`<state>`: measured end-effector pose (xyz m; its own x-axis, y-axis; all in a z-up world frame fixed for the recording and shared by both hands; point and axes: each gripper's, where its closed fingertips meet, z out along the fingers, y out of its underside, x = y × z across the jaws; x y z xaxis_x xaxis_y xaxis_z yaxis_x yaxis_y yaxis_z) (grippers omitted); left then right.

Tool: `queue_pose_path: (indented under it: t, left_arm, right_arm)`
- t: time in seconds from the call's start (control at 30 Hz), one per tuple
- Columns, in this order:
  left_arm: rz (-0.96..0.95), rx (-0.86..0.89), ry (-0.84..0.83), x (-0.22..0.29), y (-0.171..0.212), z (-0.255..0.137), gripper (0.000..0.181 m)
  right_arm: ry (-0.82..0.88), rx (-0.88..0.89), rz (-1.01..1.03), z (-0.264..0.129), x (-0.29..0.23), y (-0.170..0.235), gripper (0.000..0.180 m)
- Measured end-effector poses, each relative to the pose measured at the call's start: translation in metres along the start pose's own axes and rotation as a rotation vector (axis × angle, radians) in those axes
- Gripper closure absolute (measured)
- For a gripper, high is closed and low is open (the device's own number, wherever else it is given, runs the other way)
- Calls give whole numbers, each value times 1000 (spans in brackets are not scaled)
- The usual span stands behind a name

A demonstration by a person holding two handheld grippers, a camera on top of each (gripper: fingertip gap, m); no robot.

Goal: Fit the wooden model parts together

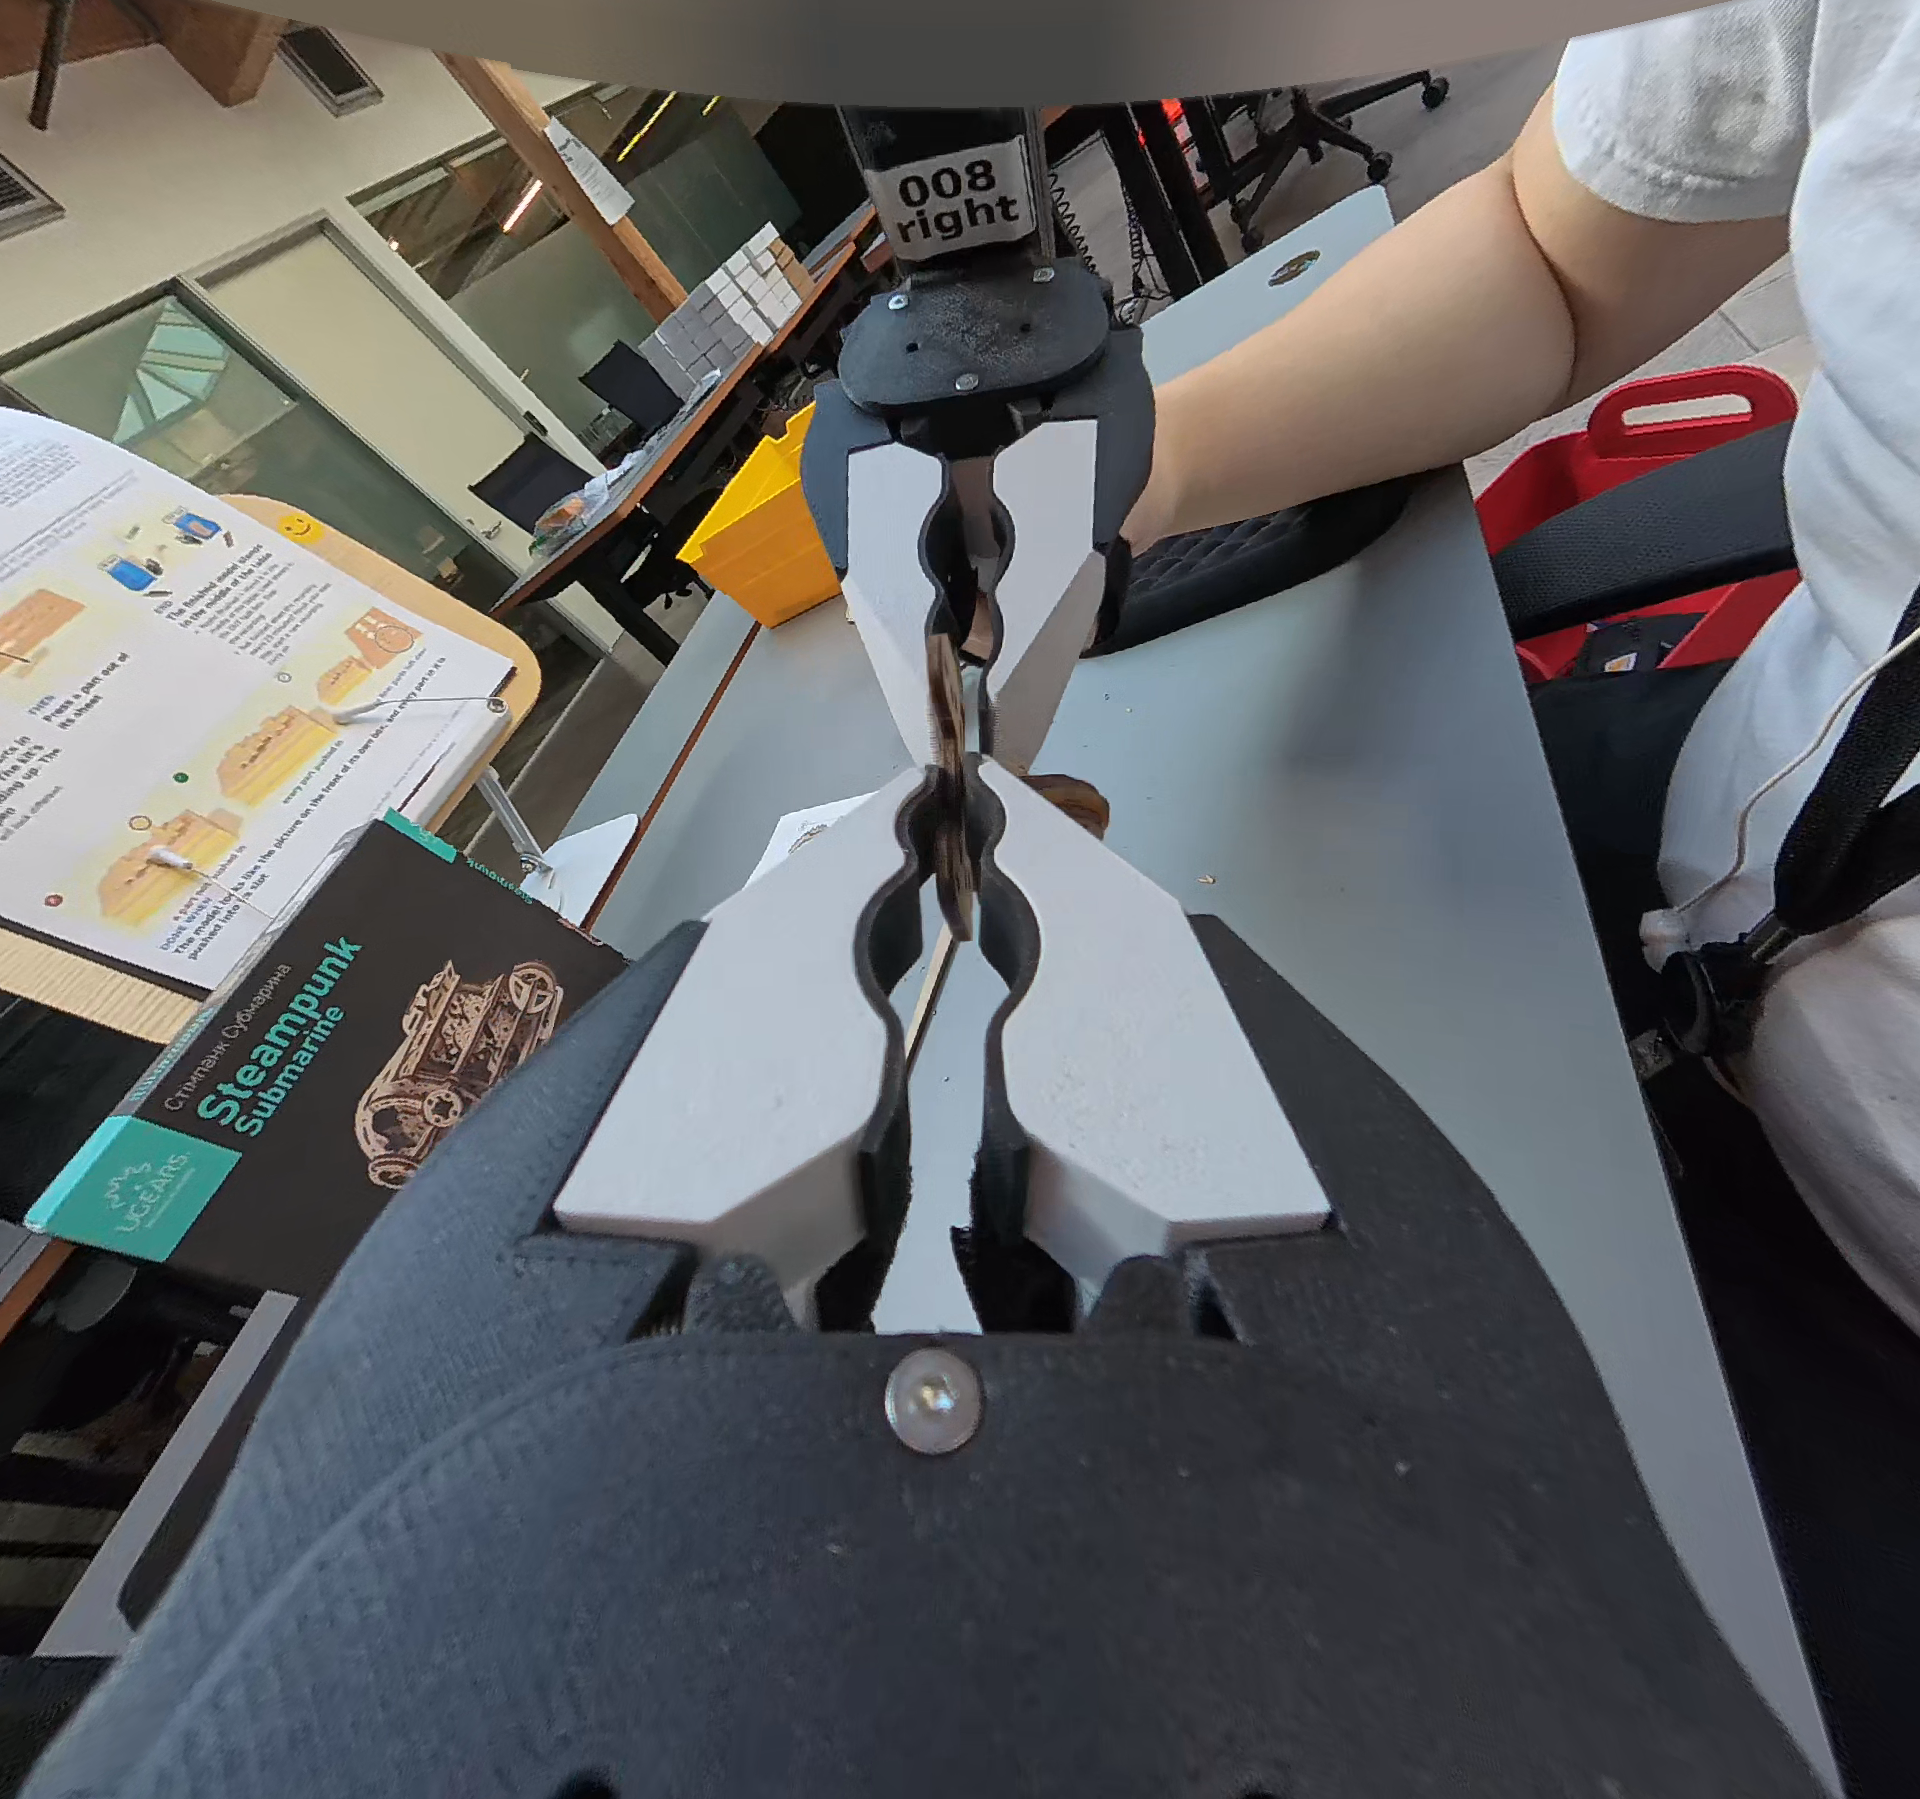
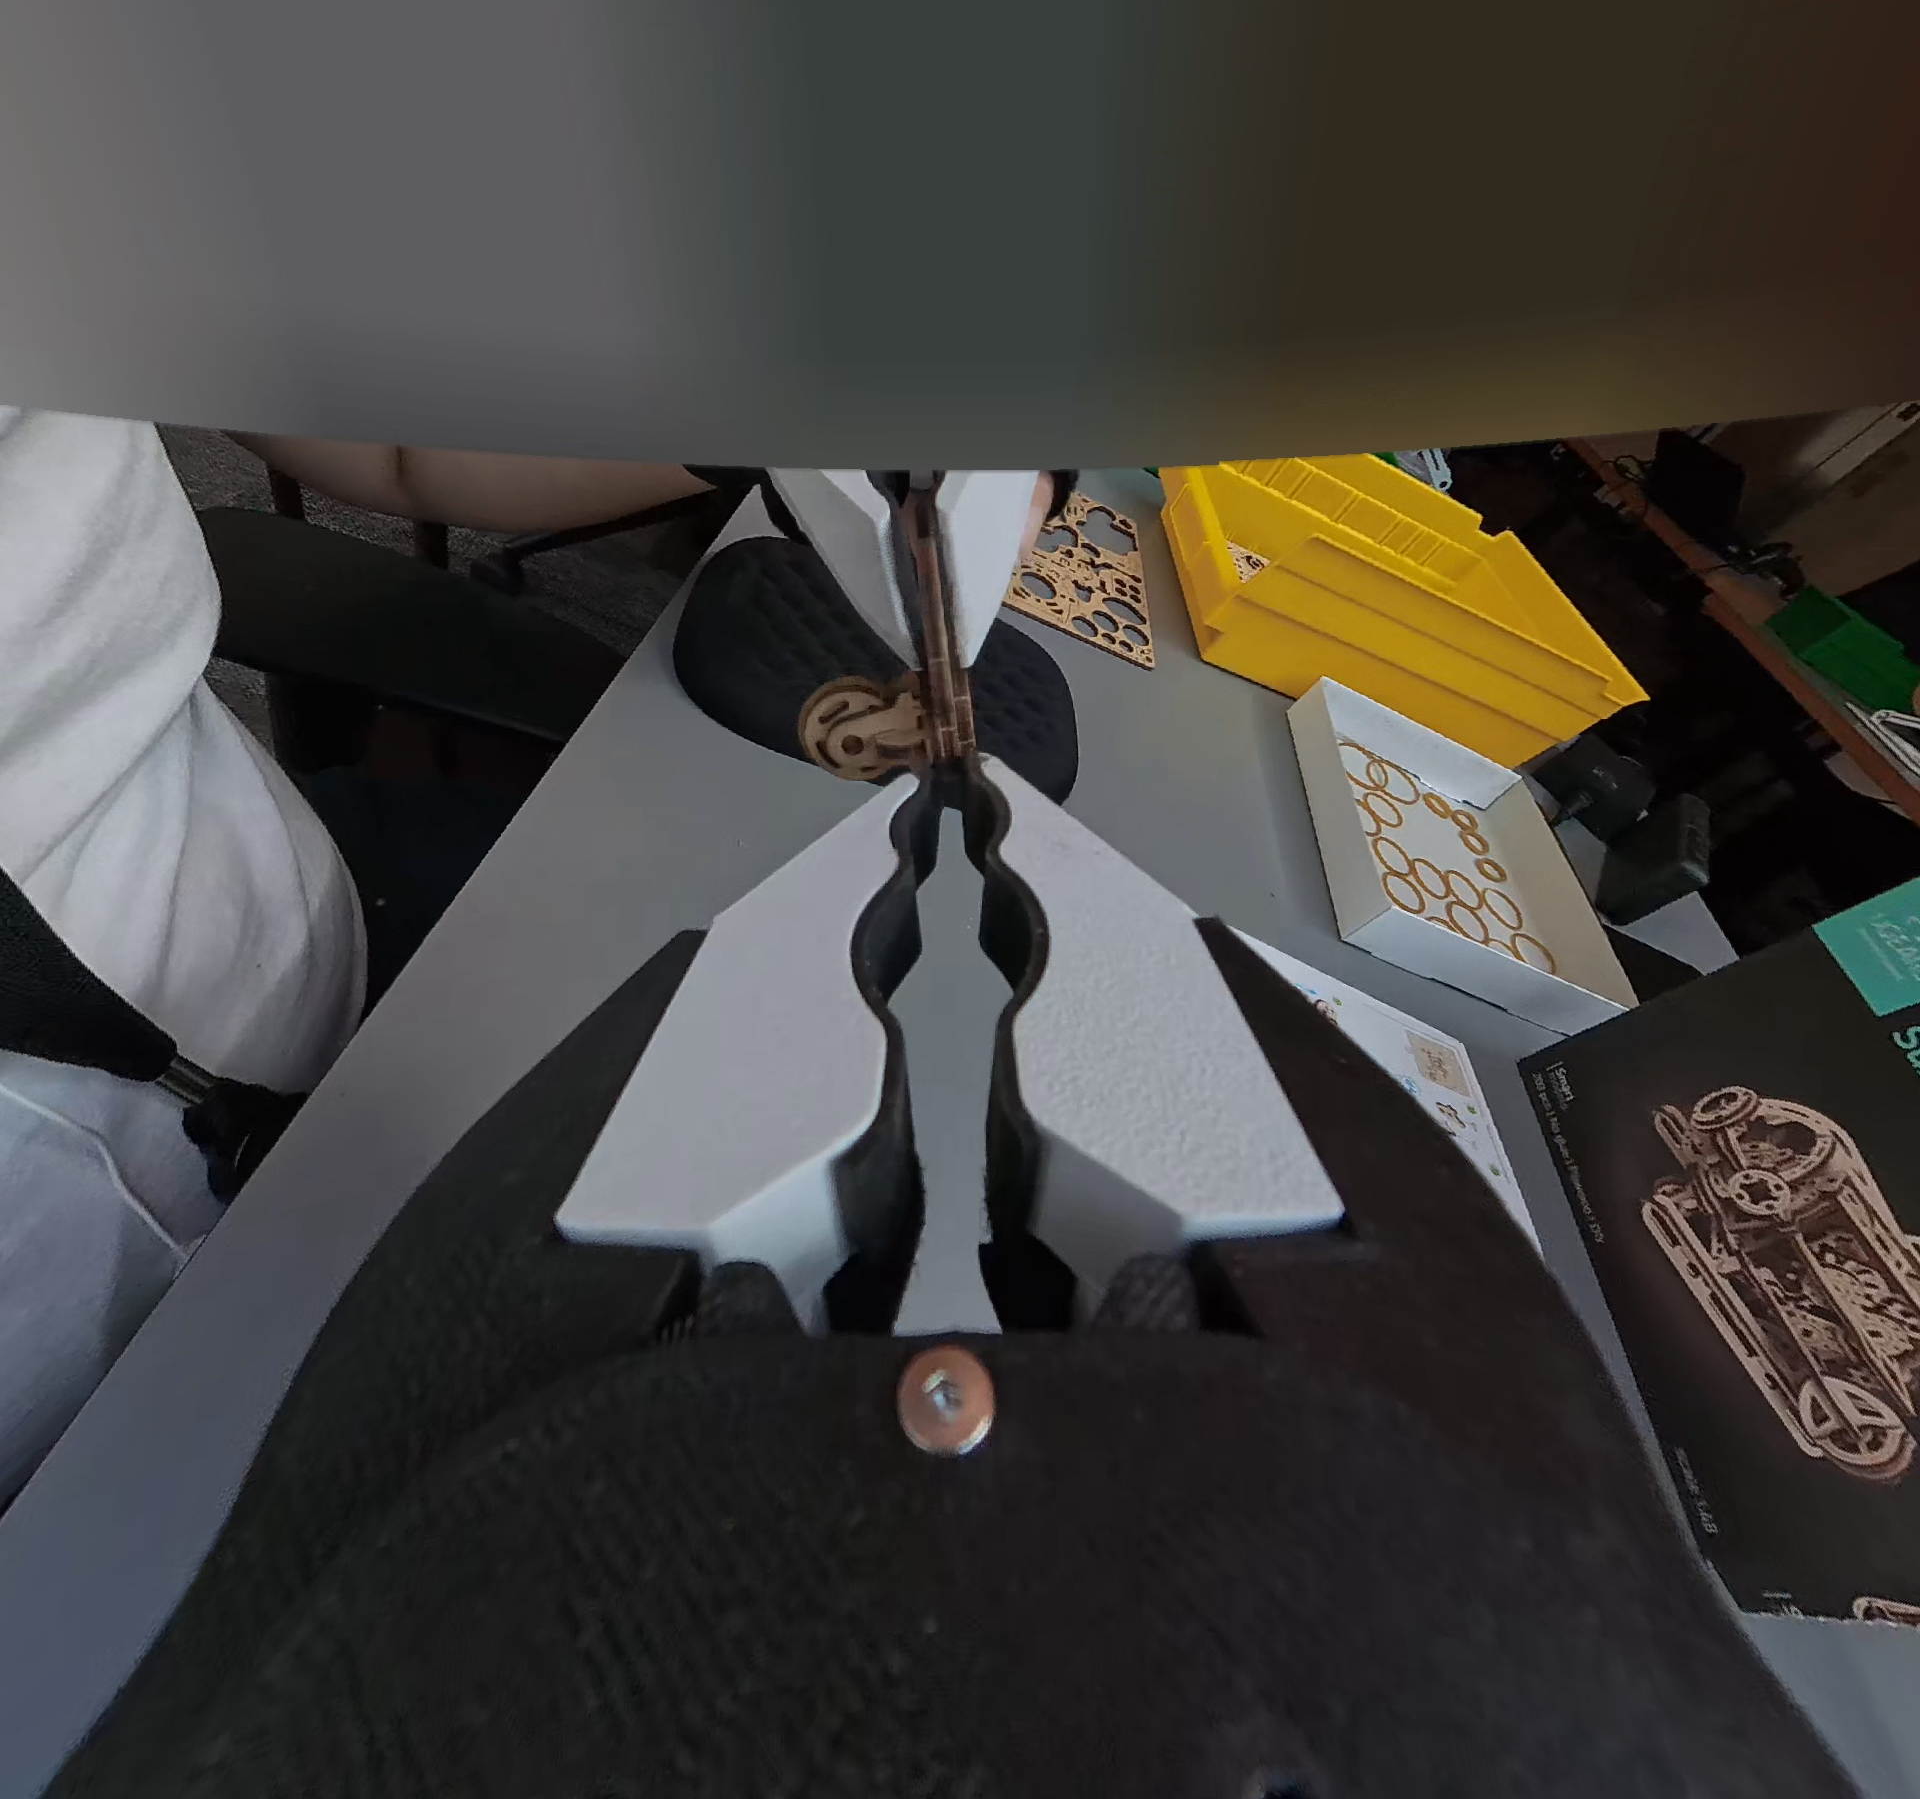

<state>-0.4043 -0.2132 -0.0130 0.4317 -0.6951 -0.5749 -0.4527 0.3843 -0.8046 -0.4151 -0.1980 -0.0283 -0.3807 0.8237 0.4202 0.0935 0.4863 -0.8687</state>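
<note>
Both grippers meet tip to tip above the grey table (image 1: 1299,918). My left gripper (image 1: 951,785) is shut on a thin flat wooden part (image 1: 945,700), seen edge-on between its fingers. My right gripper (image 1: 974,747) faces it from the far side. In the right wrist view, my right gripper (image 2: 951,773) is shut on the near end of the same wooden part (image 2: 942,648). The left gripper (image 2: 935,671) clamps that part from beyond. A round wooden disc (image 2: 847,723) sticks out to the part's left; it also shows in the left wrist view (image 1: 1075,799).
A dark kit box (image 1: 312,1053) (image 2: 1766,1230) and an open instruction booklet (image 1: 208,689) stand nearby. A yellow bin (image 2: 1382,596), a white tray (image 2: 1475,960) of wooden rings and a cut-out wooden sheet (image 2: 1091,586) lie beyond. A black pad (image 2: 769,648) is under the grippers. A person's arm (image 1: 1403,326) is at right.
</note>
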Motion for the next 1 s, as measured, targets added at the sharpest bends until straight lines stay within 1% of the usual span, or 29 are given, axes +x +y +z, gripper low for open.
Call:
queue_pose_path:
  t: [0.13, 0.2, 0.3, 0.37, 0.53, 0.77, 1.0]
  left_arm:
    - [-17, -18, -29, -4, 8, -5, 180]
    - [-36, 10, -30, -3, 8, -5, 180]
    - [-42, 78, -35, -1, 0, -5, 180]
    - [-53, 123, -27, 0, -4, -7, 180]
    - [-85, 231, 20, 7, -16, -9, 181]
    - [-97, 316, 38, 11, -24, -7, 181]
    - [-150, 371, 100, 19, -28, -6, 181]
  right_arm:
    - [-10, 101, 30, -12, 3, -18, 180]
    - [-31, 148, 49, -15, 1, -26, 180]
    - [-34, 77, -15, -12, -1, -15, 179]
    - [-43, 90, -30, -13, -2, -15, 167]
    - [-77, 195, -36, -17, -10, -28, 162]
    - [-141, 260, 1, -23, -18, -38, 166]
    - [-228, 282, 18, -26, -30, -41, 168]
